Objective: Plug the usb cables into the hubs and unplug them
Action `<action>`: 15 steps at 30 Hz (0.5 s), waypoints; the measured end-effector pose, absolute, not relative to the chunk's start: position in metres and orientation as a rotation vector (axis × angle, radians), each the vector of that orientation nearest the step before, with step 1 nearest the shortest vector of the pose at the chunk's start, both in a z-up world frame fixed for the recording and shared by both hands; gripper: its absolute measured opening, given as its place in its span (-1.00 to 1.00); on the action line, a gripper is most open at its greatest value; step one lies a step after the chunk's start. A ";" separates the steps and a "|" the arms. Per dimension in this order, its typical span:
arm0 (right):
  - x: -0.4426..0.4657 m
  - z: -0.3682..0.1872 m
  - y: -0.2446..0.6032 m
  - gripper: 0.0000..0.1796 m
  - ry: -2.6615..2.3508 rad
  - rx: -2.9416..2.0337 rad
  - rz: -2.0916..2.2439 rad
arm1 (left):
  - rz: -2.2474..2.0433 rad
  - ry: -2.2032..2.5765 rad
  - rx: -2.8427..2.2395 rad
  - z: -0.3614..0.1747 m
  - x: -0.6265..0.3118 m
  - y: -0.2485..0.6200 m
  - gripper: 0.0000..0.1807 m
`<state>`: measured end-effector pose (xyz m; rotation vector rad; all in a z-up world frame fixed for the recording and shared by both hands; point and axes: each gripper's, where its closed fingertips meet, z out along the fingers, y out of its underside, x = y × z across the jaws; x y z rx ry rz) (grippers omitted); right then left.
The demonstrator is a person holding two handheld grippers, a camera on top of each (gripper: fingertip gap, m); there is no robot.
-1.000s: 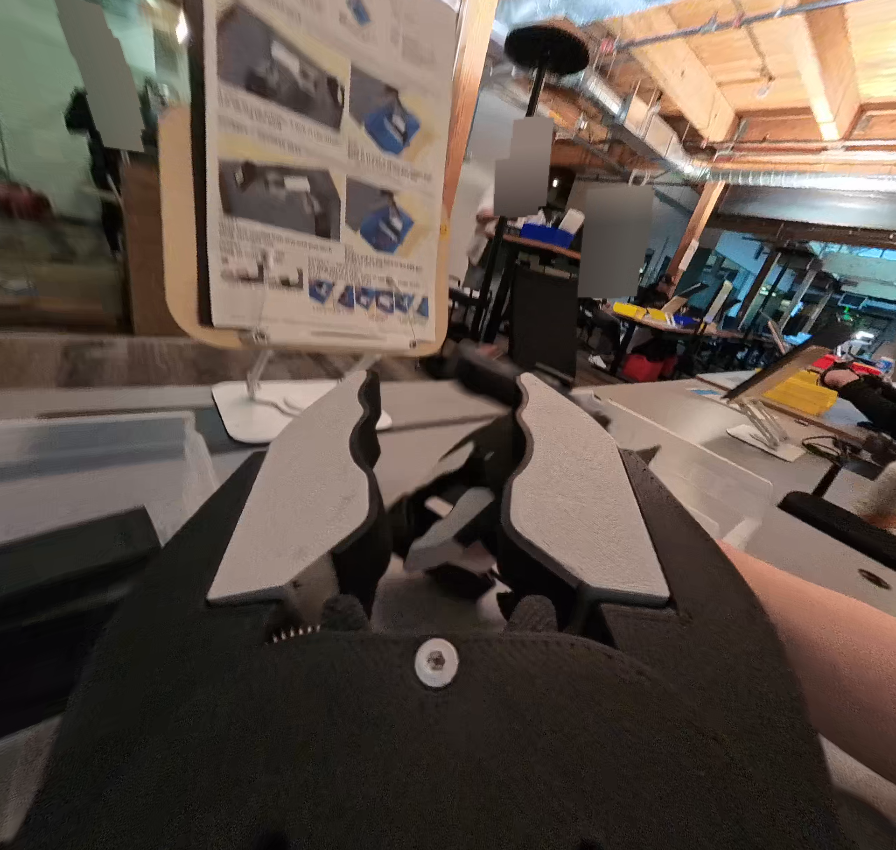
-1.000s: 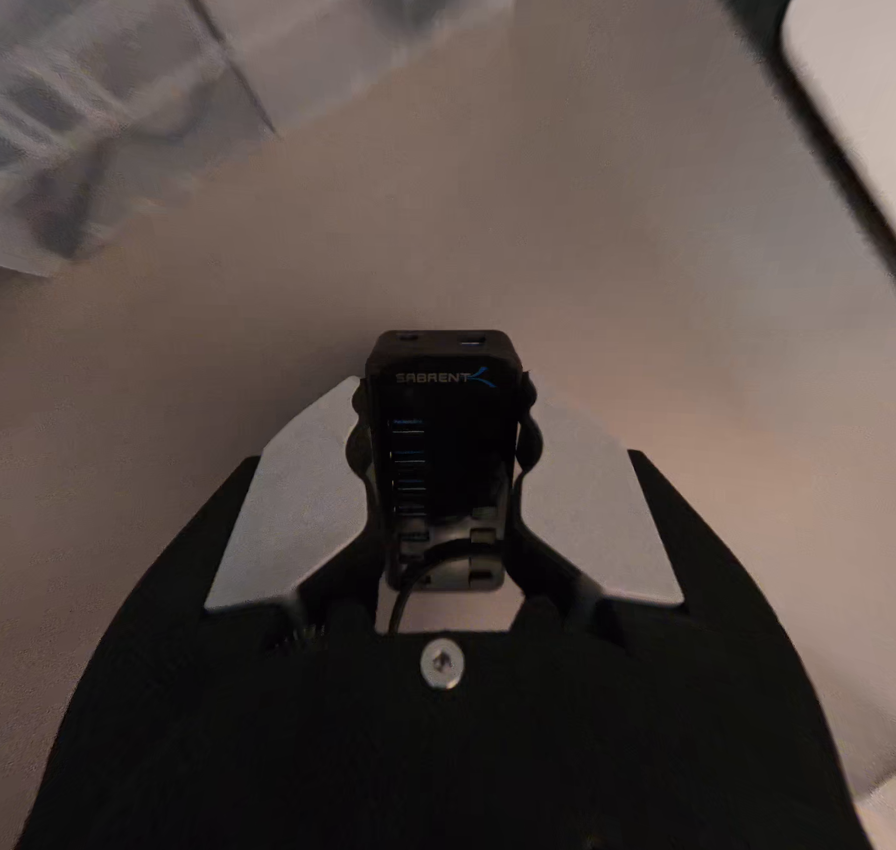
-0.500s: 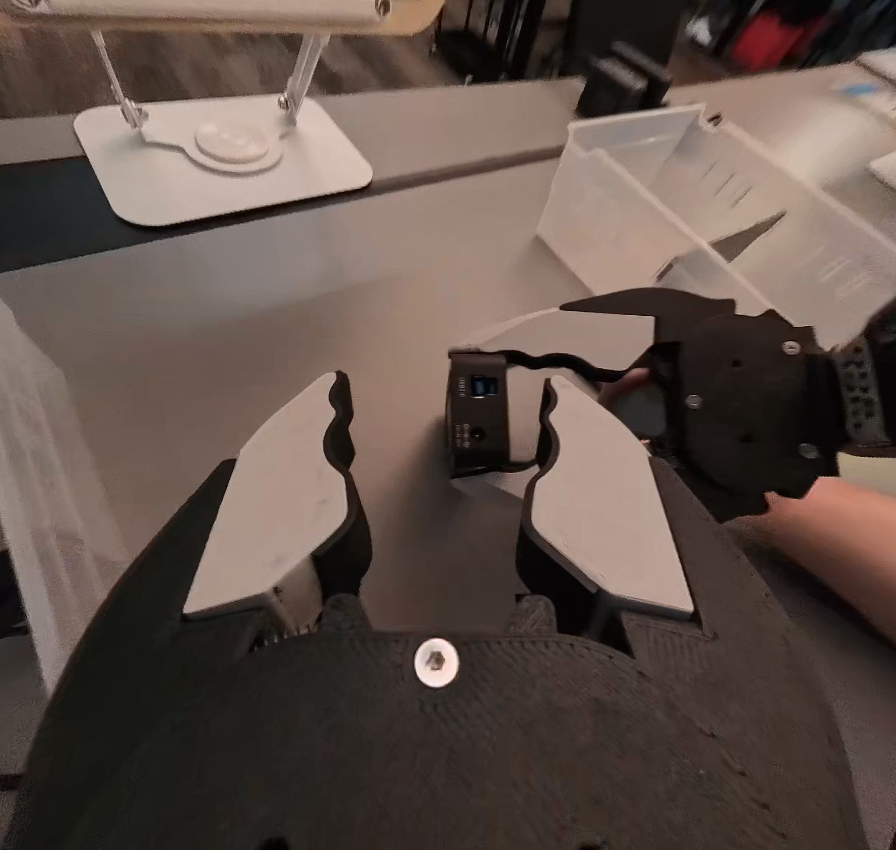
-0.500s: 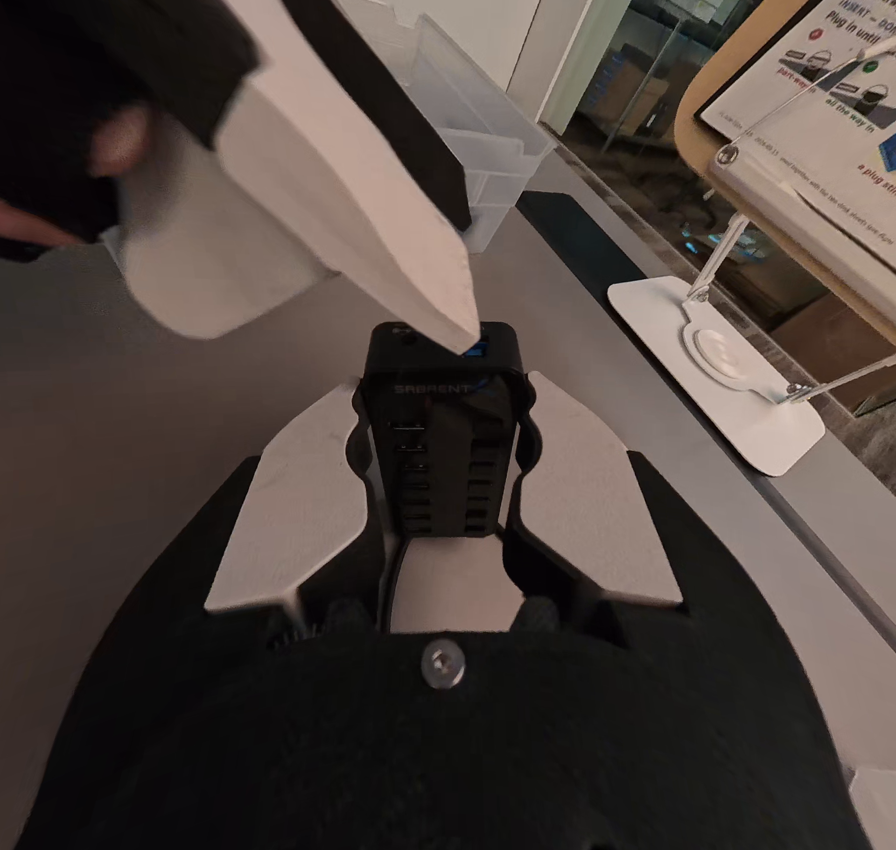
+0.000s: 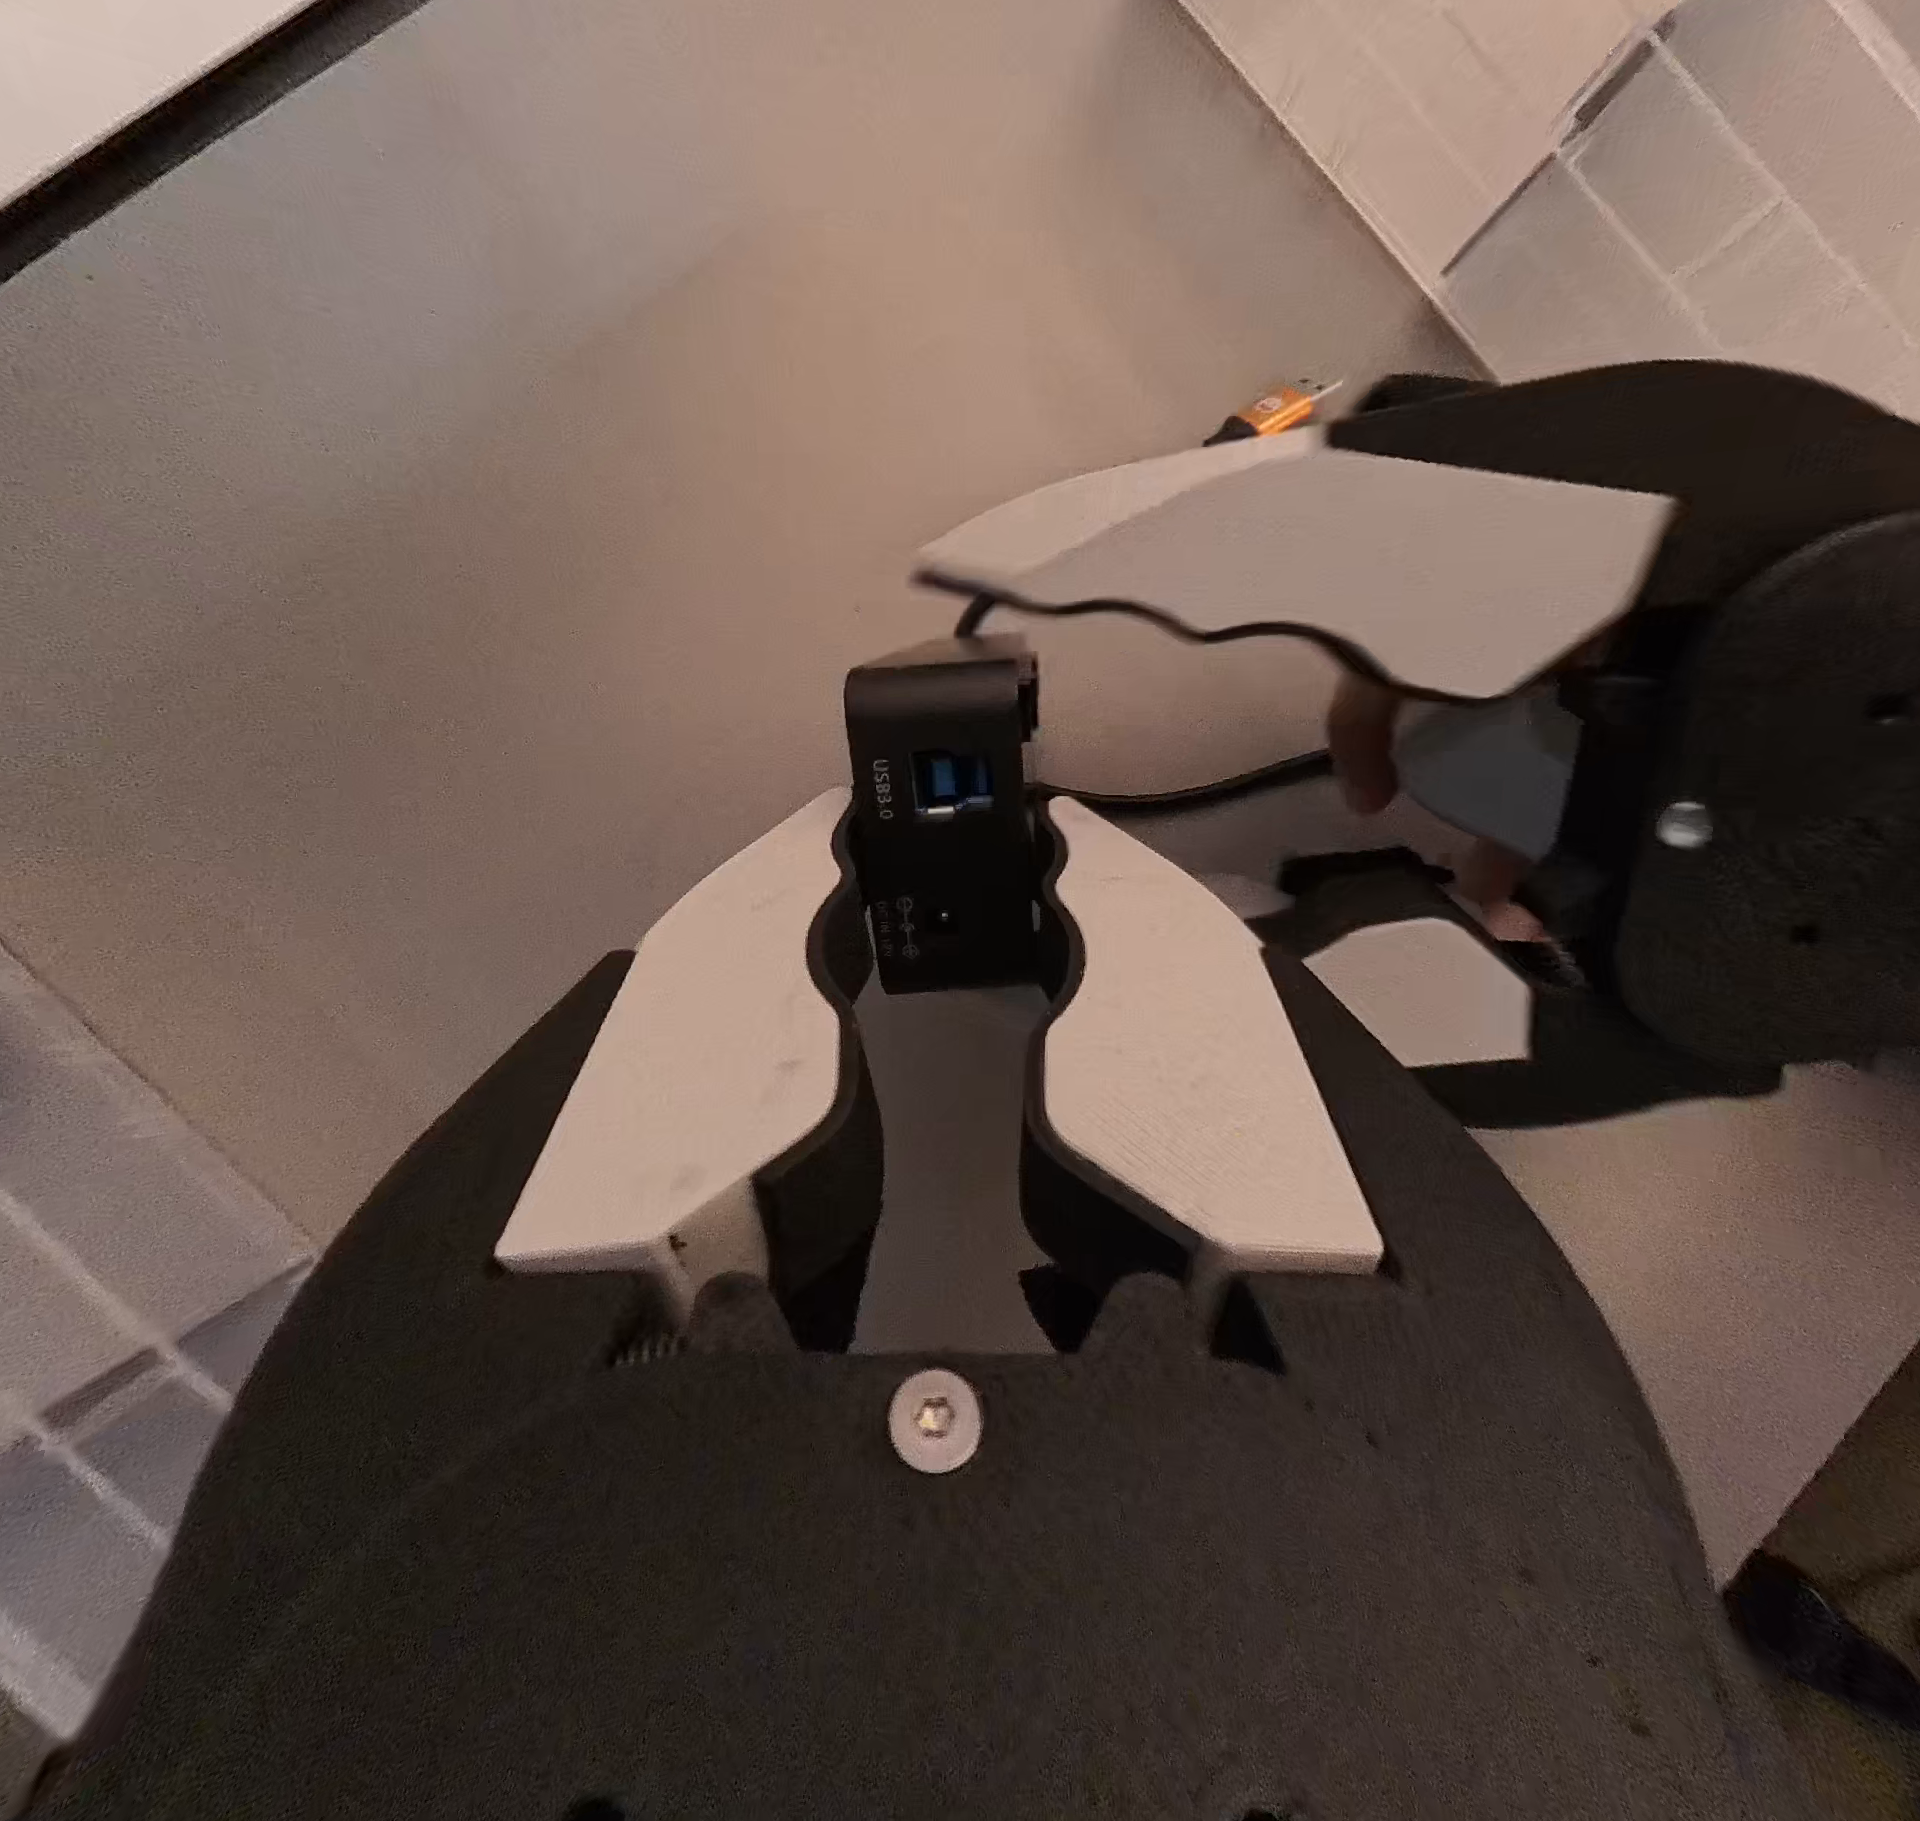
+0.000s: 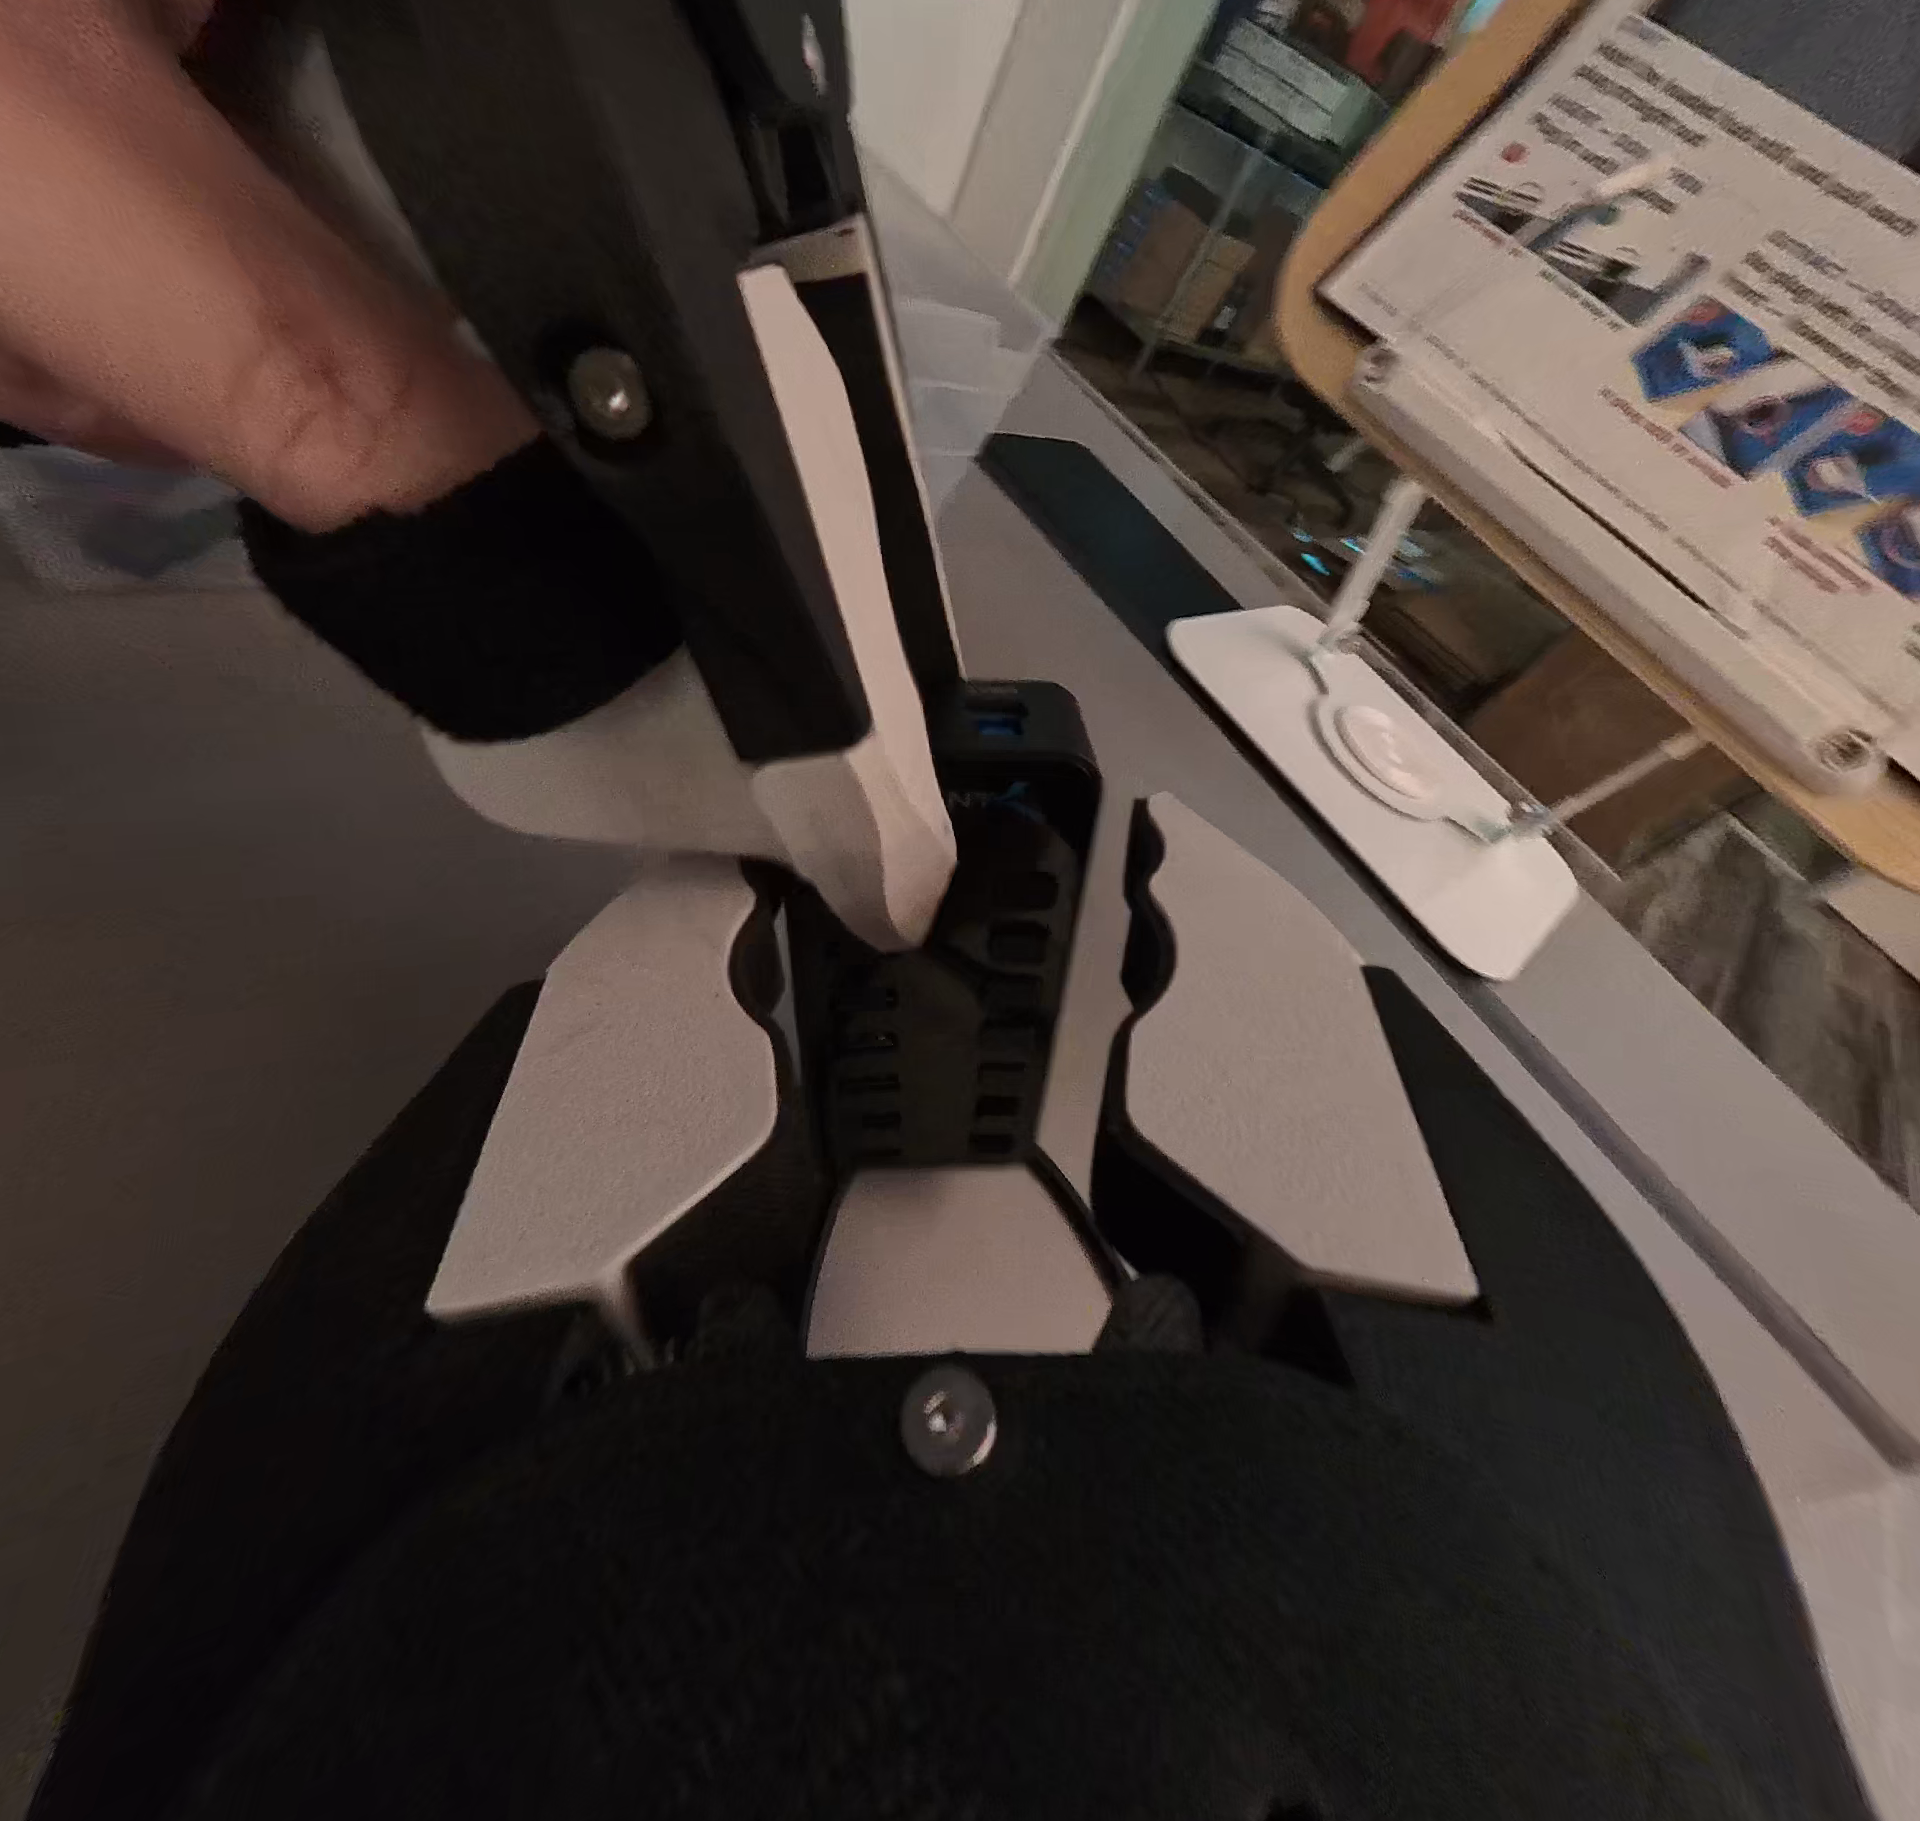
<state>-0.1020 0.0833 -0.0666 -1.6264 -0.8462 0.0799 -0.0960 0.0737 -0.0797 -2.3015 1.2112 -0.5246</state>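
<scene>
A black USB hub (image 5: pixel 940 836) stands on end over the grey table, its blue port facing the left wrist camera. My left gripper (image 5: pixel 943 836) is shut on its sides. My right gripper reaches in from the right with its fingers (image 5: pixel 1299 545) spread apart, one above and one below the hub's level, touching nothing. In the right wrist view the hub (image 6: pixel 1029 992) sits between my right gripper's (image 6: pixel 951 867) parted jaws, with a gap on its right side. A left gripper finger (image 6: pixel 831 732) presses on the hub from above. A black cable (image 5: pixel 1195 784) trails behind it. An orange USB plug (image 5: pixel 1273 410) lies on the table.
Clear plastic compartment bins stand at the upper right (image 5: pixel 1558 109) and lower left (image 5: pixel 62 1252). An instruction board (image 6: pixel 1610 317) on a white stand base (image 6: pixel 1371 784) stands at the table's far edge. A person's hand (image 6: pixel 208 265) holds the left gripper. Both grippers' tips are close together, under 4 cm apart.
My left gripper swung down from facing the room and shut on the hub. My right gripper, which held the hub, has opened its jaws off it.
</scene>
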 end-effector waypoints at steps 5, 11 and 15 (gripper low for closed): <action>-0.079 -0.042 0.061 -0.26 -0.663 -1.591 0.087 | -0.228 1.297 -2.383 -0.072 -0.116 0.116 -0.71; -0.073 -0.053 0.019 -0.34 -0.754 -1.592 0.106 | -0.170 1.284 -2.440 -0.077 -0.126 0.142 -0.71; -0.066 -0.058 0.015 -0.34 -0.754 -1.602 0.092 | -0.204 1.249 -2.415 -0.080 -0.126 0.142 -0.71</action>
